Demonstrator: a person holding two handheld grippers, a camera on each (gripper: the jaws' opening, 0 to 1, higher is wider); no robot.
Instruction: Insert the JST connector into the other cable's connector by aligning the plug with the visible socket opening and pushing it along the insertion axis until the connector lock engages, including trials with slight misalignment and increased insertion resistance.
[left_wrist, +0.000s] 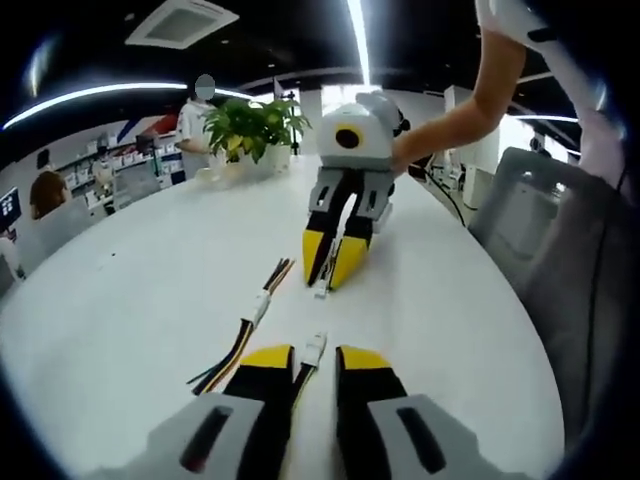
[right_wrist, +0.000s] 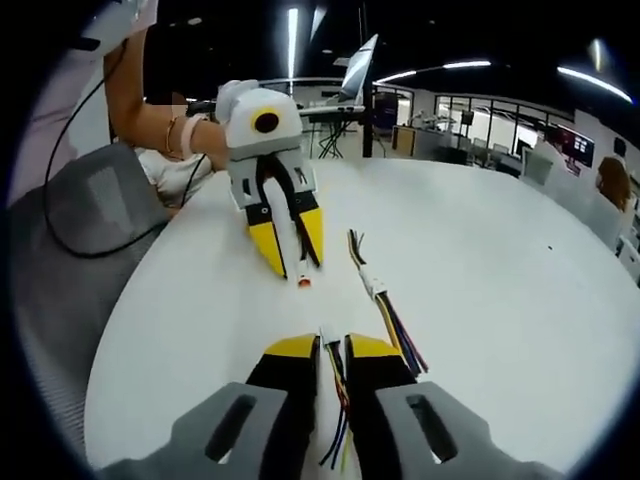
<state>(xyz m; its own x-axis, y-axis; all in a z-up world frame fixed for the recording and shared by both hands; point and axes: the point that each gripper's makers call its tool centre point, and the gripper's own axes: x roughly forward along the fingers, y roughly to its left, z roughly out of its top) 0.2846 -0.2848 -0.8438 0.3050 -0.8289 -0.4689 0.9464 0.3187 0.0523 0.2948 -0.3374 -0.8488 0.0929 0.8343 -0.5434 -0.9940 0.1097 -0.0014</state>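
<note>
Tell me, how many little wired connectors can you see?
3: one in the left hand-held gripper, one in the right hand-held gripper, and one joined cable pair lying loose on the table.

Round white table; potted plant at its far edge. Grey chair beside table. Ceiling strip lights overhead; dark ceiling.

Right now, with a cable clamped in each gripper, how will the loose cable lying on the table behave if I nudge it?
The loose cable is probably floppy: thin separate wires splay from its small white connector. It looks light and would likely slide on the smooth white table rather than roll. Pushing one end would probably pivot it.
</note>
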